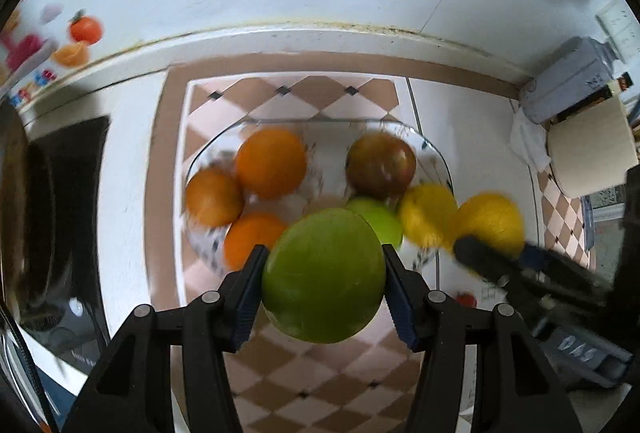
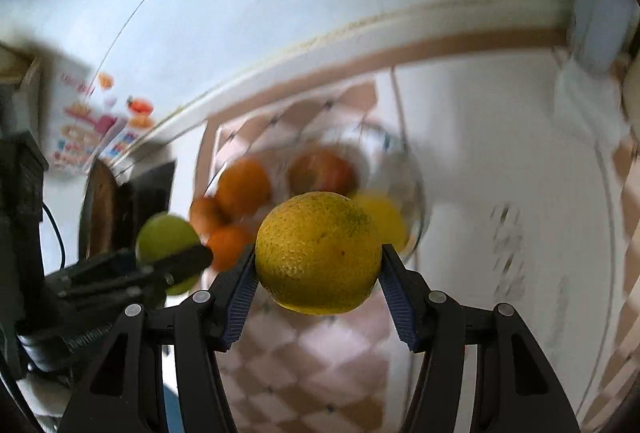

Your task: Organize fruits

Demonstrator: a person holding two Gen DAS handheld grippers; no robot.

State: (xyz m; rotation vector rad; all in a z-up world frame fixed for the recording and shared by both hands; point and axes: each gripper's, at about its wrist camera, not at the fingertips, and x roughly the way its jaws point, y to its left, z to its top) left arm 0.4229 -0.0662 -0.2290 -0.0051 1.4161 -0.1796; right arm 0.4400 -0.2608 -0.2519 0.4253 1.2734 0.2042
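Note:
My left gripper [image 1: 323, 275] is shut on a green apple [image 1: 323, 275] and holds it above the near edge of a clear glass bowl [image 1: 436, 153]. The bowl holds three oranges [image 1: 270, 163], a red apple [image 1: 380, 165], a second green apple [image 1: 382, 219] and a lemon [image 1: 426, 211]. My right gripper [image 2: 318, 275] is shut on a yellow-green citrus fruit [image 2: 318, 253] and holds it just right of the bowl [image 2: 416, 193]. That fruit shows in the left wrist view [image 1: 492, 221]. The green apple shows in the right wrist view [image 2: 166, 237].
The bowl stands on a checkered mat [image 1: 316, 373] on a white counter [image 1: 468, 137] against a white wall. A black appliance [image 1: 64, 217] is at the left. A grey jar [image 1: 568, 81] and a cream container [image 1: 588, 149] stand at the right.

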